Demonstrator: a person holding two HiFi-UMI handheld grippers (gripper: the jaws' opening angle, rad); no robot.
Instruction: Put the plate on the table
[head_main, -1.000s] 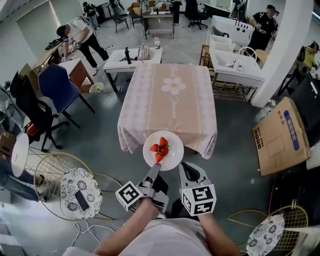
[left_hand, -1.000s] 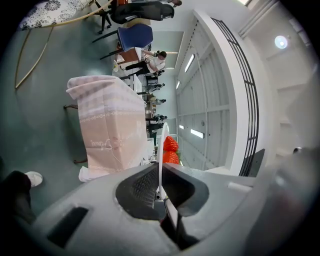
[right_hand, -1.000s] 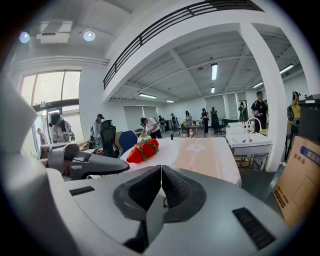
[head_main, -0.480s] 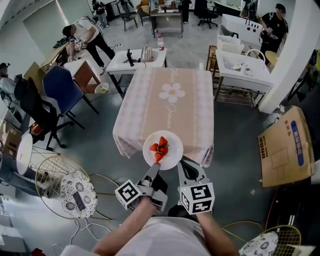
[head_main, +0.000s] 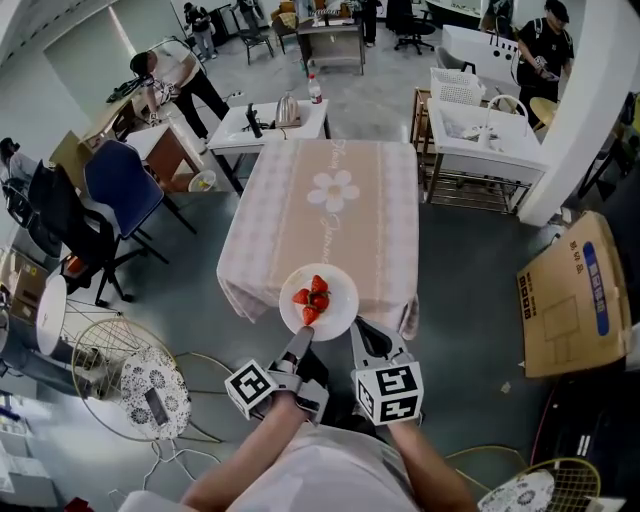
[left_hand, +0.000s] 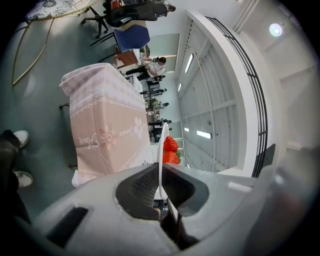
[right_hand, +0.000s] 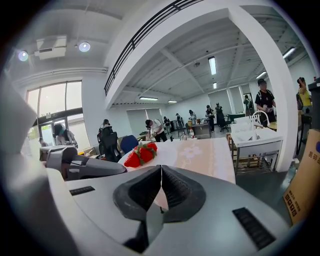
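Observation:
A white plate (head_main: 336, 314) with three strawberries (head_main: 311, 297) is held level in the air, overlapping the near edge of the table (head_main: 330, 215) with the pink flowered cloth. My left gripper (head_main: 300, 341) is shut on the plate's near rim; in the left gripper view the plate (left_hand: 161, 145) stands edge-on between the pads, with the strawberries (left_hand: 170, 150) beyond. My right gripper (head_main: 361, 337) is just right of the plate, shut with nothing in it. Its own view shows closed jaws (right_hand: 161, 186), the strawberries (right_hand: 141, 155) at left and the table (right_hand: 202, 152) ahead.
A blue chair (head_main: 118, 185) and a black chair (head_main: 60, 225) stand left of the table. A white side table (head_main: 268, 122) with a kettle is behind it, white racks (head_main: 480, 130) at back right. A cardboard box (head_main: 570, 295) lies on the floor at right. Several people work at the back.
The table has drawn a little closer and the plate has drifted slightly left over its near edge. Both grippers keep the same state and the same place relative to the plate.

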